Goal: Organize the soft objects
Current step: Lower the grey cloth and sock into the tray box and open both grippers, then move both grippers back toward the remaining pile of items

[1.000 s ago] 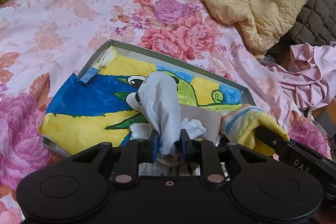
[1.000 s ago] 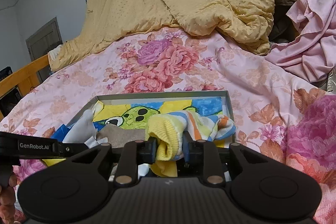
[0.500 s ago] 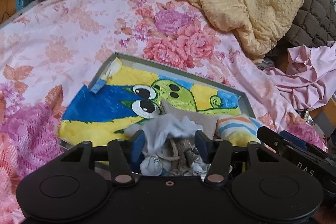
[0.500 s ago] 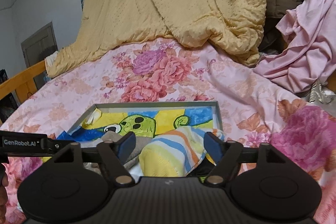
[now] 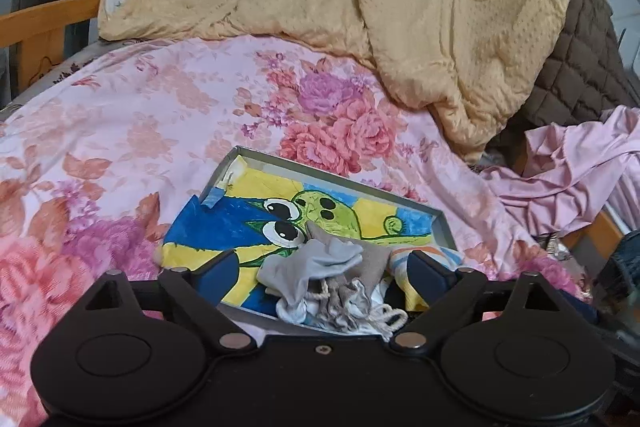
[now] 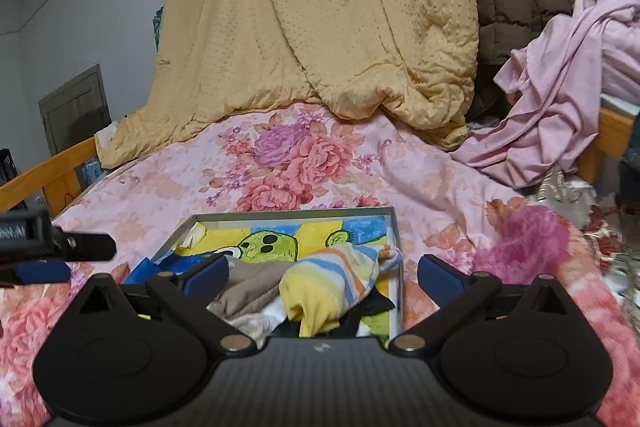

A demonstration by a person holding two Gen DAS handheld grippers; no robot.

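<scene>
Both grippers let go; grey sock & striped sock in tray.

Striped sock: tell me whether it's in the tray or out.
In. The striped sock lies crumpled inside the tray, released, between the right gripper open jaws.

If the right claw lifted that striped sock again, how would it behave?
The striped sock lies crumpled and drooping over the tray rim, so it would probably hang floppy. It looks light. Knit fabric likely grips rather than slips.
</scene>
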